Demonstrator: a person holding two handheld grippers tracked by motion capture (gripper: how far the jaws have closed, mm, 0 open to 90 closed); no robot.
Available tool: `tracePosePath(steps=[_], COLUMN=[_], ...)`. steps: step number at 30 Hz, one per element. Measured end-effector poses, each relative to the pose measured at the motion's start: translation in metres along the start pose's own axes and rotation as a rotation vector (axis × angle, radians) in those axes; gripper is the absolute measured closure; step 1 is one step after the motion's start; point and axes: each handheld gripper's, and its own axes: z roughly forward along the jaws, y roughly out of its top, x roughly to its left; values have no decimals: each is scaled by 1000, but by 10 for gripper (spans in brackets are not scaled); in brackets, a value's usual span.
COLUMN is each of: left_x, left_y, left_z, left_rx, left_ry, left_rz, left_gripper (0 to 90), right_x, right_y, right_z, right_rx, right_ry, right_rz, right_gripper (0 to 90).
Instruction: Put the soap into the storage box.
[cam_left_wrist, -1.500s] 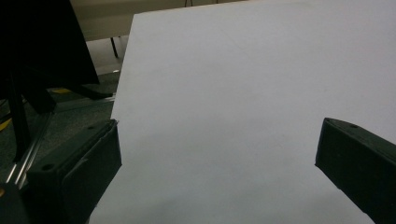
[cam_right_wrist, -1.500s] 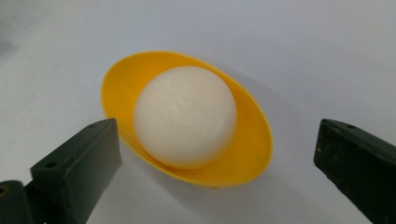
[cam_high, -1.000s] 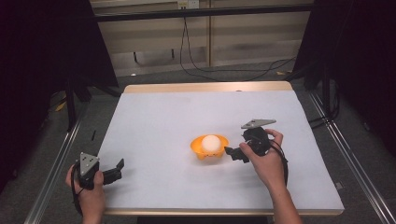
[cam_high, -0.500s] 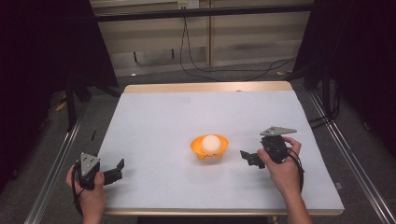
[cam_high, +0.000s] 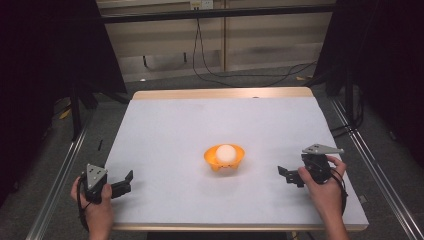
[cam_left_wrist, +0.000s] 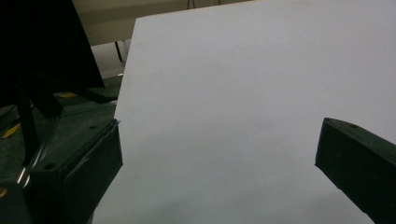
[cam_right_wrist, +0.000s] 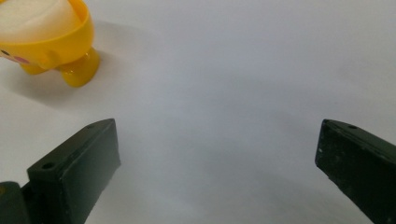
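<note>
An orange bowl (cam_high: 225, 159) on small feet stands near the middle of the white table (cam_high: 165, 130), with a white ball (cam_high: 226, 153) resting in it. In the right gripper view the bowl (cam_right_wrist: 56, 44) sits at the upper left, its white ball (cam_right_wrist: 35, 16) partly cut off by the frame. My right gripper (cam_high: 286, 173) is open, low over the table to the right of the bowl, with nothing between its jaws. My left gripper (cam_high: 125, 181) is open at the table's front left corner, also holding nothing.
Metal rails (cam_high: 60, 175) run along both sides of the table. Black cables (cam_high: 210, 65) lie on the floor beyond the far edge, below a dark crossbar. Dark curtains hang at left and right.
My right gripper has drawn back from the bowl, moving right and toward the front edge. The ball stays in the bowl. The left gripper has not moved.
</note>
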Motion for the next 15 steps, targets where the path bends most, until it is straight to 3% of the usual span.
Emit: tracePosePath(steps=[15], left_x=[1], left_y=[0], left_z=[0], left_rx=[6], left_ry=[-3], left_rz=[7], left_gripper=[6], right_x=[-28], right_y=[-25], right_z=[-20], right_rx=[-26], right_ry=[-58], right_rz=[58], right_gripper=[0])
